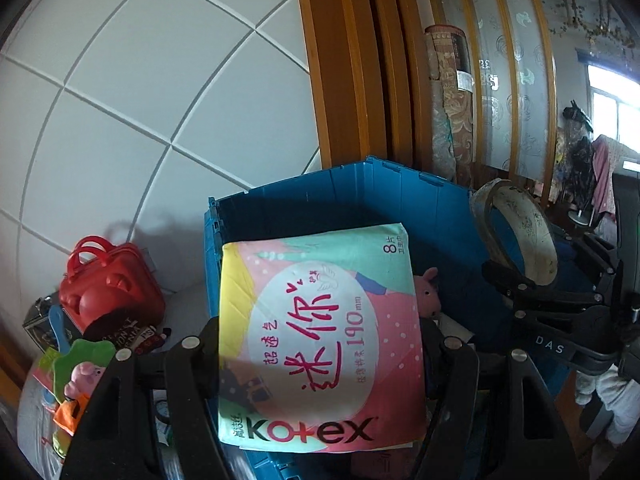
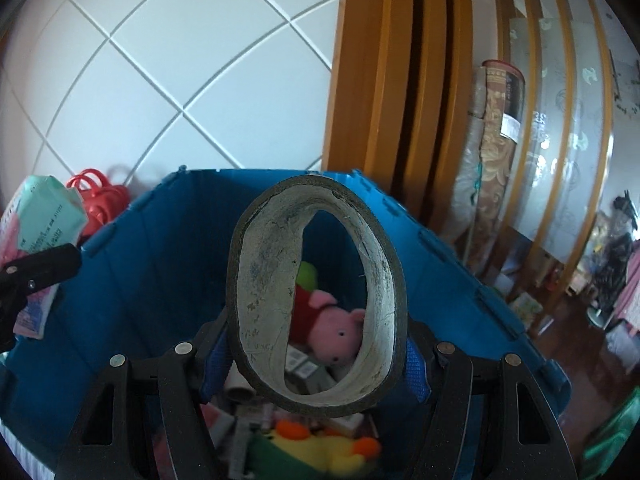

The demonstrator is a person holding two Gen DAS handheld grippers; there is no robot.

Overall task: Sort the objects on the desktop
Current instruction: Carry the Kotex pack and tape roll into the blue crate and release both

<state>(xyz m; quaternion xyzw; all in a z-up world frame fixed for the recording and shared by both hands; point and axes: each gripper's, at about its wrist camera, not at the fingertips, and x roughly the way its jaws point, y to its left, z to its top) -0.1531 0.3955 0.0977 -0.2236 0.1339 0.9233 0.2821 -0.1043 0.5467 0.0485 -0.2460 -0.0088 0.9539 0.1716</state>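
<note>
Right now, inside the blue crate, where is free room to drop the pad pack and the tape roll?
The blue crate is bare only along its upper inner walls. Its floor is crowded: the pink pig, small boxes and a yellow plush. Left of the crate, the red case and clutter fill the surface.
</note>
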